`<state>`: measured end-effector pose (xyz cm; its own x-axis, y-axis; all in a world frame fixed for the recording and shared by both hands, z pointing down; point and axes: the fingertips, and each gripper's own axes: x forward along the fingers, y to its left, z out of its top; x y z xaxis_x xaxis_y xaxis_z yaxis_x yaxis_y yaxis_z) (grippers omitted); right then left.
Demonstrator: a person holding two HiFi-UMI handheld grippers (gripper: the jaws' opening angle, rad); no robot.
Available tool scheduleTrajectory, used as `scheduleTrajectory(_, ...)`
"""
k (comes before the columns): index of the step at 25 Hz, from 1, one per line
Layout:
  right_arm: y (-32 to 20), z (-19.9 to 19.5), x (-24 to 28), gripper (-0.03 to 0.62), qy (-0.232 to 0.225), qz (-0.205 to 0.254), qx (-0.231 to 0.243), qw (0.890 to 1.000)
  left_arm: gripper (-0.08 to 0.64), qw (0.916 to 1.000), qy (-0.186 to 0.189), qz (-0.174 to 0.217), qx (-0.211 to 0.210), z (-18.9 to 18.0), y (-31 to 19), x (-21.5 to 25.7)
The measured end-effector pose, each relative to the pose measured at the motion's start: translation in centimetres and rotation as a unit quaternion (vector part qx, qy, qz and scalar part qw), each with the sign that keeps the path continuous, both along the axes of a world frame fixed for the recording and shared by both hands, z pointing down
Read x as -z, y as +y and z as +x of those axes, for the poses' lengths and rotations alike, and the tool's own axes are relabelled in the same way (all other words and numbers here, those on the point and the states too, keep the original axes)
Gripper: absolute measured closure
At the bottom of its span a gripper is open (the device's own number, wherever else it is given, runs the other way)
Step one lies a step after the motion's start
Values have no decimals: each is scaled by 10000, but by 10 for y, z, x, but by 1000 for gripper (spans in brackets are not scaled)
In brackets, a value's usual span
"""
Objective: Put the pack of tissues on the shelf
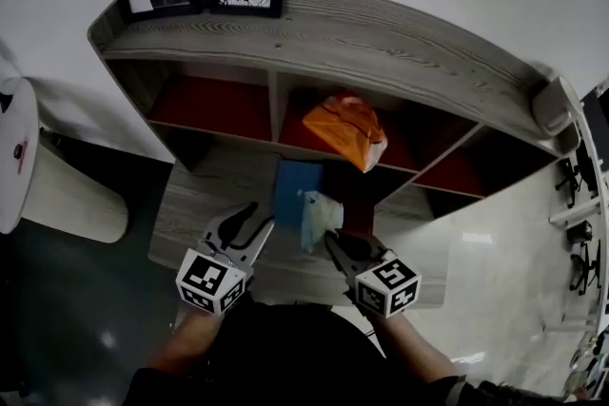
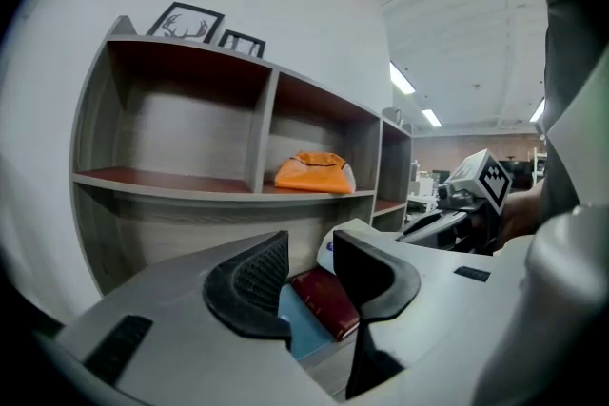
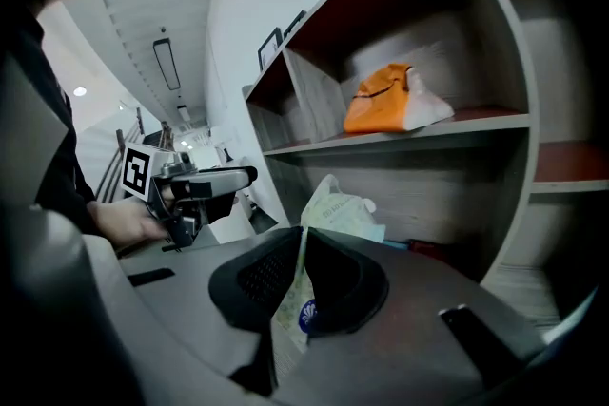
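1. The right tongs [image 3: 301, 273] pinch the pack of tissues [image 1: 318, 220] by its near end, holding it just in front of the shelf [image 1: 381, 43], over a blue book [image 1: 290, 188].
2. The left tongs [image 2: 310, 269] stand spread and grip nothing, just left of the pack.
3. An orange bag [image 1: 346, 128] lies in the shelf's middle compartment.

The left forearm [image 1: 186, 338] and right forearm [image 1: 416, 349] reach forward side by side, each hand holding a claw with its marker cube nearest the body. The left claw [image 1: 259, 216] [image 2: 312, 266] points forward and slightly inward, its jaws apart and pressing on nothing. The right claw [image 1: 331, 241] [image 3: 300, 247] sits just beside it, angled inward, its jaws closed tight on the lower edge of the pack of tissues [image 1: 319, 219] [image 3: 338, 204].
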<state>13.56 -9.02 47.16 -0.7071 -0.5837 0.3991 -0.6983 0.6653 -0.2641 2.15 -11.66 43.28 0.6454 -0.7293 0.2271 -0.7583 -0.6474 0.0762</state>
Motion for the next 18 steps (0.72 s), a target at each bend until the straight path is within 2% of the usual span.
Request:
scheduleTrajectory(9, 14, 120, 22, 565, -86, 76, -321, 9994, 413, 10000, -29, 53, -33, 95, 17, 9)
scheduleTrajectory(18, -1, 207, 42, 565, 43, 493, -971, 9940, 425, 9997, -44, 57, -234, 146, 22, 13)
